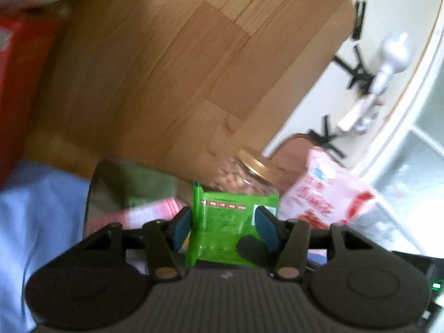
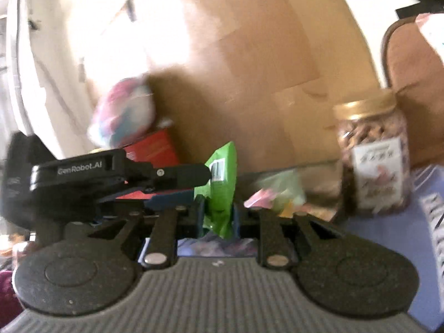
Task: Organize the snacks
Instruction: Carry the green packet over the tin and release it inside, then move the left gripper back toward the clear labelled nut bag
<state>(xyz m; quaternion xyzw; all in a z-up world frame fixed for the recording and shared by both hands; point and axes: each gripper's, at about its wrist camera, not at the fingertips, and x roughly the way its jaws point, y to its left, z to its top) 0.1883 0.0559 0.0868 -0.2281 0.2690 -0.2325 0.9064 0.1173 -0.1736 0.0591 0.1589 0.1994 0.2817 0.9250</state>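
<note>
The left gripper (image 1: 225,223) and the right gripper (image 2: 218,216) both pinch the same green packet (image 1: 222,222), meeting crosswise.

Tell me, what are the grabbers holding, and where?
Both grip one green packet. The right gripper pinches its lower end; the left gripper appears to clamp its side edges, coming in from the side.

"GenRobot.AI" on left gripper (image 2: 205,191)

Black hand-held gripper (image 2: 217,216), blue pads (image 1: 266,227), "GenRobot.AI" marking
</note>
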